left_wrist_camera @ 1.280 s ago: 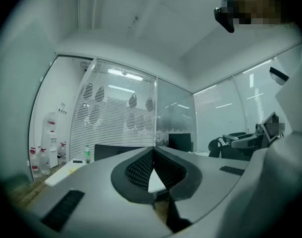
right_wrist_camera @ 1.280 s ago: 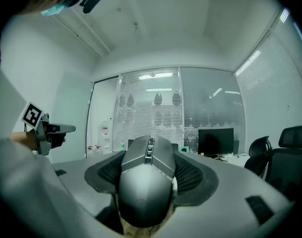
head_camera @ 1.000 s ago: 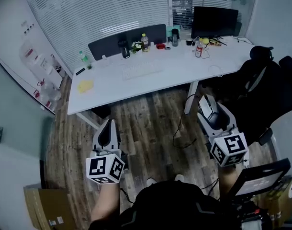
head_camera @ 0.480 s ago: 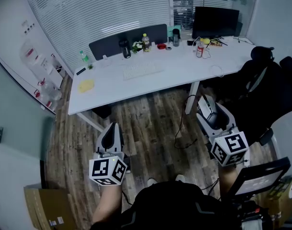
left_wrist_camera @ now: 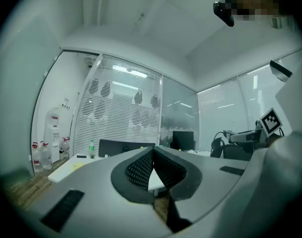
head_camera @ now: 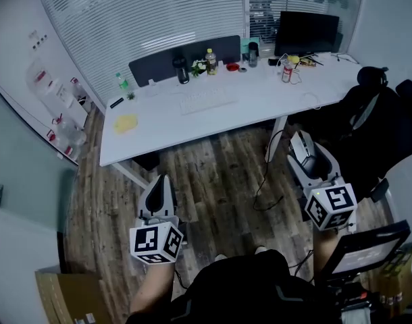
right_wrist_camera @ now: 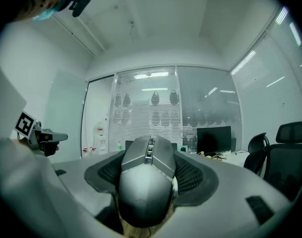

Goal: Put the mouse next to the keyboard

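I'm holding the left gripper over the wood-plank floor, its dimpled black pads pressing tip to tip with nothing between them. Ahead, the pale, flat keyboard is lying on the smooth white desk, well apart from both grippers. On the right, the right gripper is clamping the rounded, matte grey mouse by its sides, jaws spread wide around it

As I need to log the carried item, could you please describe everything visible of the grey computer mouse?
The grey, matte-plastic computer mouse has angular panels and a central wheel strip. It is clamped between the right gripper's dark textured pads, nose forward, held above the wooden floor, short of the white desk.
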A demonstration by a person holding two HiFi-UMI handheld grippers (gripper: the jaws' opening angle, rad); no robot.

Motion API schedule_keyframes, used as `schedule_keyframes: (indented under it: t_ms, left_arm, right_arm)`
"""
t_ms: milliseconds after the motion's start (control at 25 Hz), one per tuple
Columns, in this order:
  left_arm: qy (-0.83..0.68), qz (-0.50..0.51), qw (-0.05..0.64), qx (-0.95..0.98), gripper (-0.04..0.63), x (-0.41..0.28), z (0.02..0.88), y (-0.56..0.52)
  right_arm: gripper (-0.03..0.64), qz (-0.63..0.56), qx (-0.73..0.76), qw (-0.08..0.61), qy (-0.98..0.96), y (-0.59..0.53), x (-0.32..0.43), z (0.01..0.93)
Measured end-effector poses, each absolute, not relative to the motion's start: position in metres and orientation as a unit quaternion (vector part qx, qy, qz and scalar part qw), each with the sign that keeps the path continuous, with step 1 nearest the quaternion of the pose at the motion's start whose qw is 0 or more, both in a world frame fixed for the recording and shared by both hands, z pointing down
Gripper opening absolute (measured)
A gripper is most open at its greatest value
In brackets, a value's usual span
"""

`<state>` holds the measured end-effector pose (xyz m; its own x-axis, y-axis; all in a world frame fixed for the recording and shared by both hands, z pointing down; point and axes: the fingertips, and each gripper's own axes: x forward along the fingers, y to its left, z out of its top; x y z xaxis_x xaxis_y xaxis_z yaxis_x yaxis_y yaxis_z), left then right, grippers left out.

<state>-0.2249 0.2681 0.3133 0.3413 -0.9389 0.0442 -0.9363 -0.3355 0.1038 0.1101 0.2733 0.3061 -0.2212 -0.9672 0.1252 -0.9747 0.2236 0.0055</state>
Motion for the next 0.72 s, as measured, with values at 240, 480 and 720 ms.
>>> schedule_keyframes:
  t_ms: [240,480,720]
  left_arm:
    - [-0.552,-0.007,0.074,0.83,0.028,-0.229,0.33,0.251]
    - [-0.543,0.0,0.075,0.837,0.028,-0.227,0.34,0.226]
    - [-0.556,0.009,0.076,0.827,0.028,-0.223,0.35,0.179]
  right_arm:
    - [0.298,0.037,0.644,0.057,-0.762,0.264,0.1,0.315]
    - [0.299,0.028,0.656,0.054,-0.752,0.238,0.111,0.312]
    - [0.298,0.03,0.661,0.037,-0.749,0.182,0.134,0.314]
